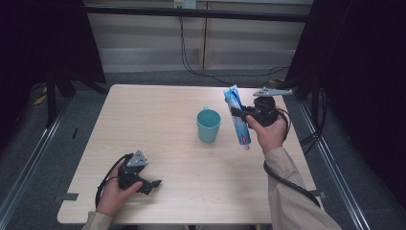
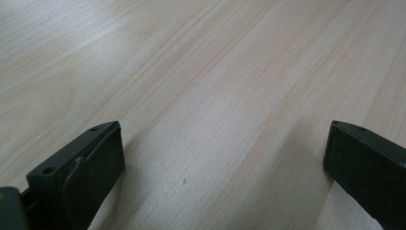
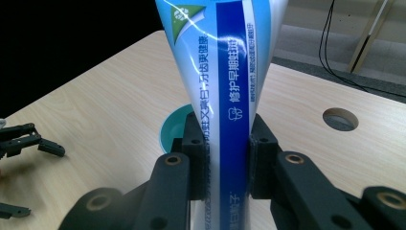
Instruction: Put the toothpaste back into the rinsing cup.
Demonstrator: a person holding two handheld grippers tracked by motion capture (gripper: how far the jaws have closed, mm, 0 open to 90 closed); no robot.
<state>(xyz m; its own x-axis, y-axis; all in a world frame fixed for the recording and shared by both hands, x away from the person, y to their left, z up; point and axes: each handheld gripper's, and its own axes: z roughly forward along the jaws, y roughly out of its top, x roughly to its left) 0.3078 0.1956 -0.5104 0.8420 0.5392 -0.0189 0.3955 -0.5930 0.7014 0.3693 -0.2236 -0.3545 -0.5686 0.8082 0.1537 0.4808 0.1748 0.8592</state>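
One toothpaste tube (image 1: 238,118) clamped in right hand-held gripper (image 1: 238,113), one teal cup (image 1: 208,124) on desk (image 1: 163,120), left hand-held gripper (image 1: 152,184) jaws apart, desk hole (image 3: 340,119) seen from right gripper view.

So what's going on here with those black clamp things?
A person holds a gripper in each hand at a wooden table. The right gripper is clamped on a blue and white toothpaste tube, lifted off the table beside a teal cup. The left gripper rests low over the table's near side, jaws open and empty.
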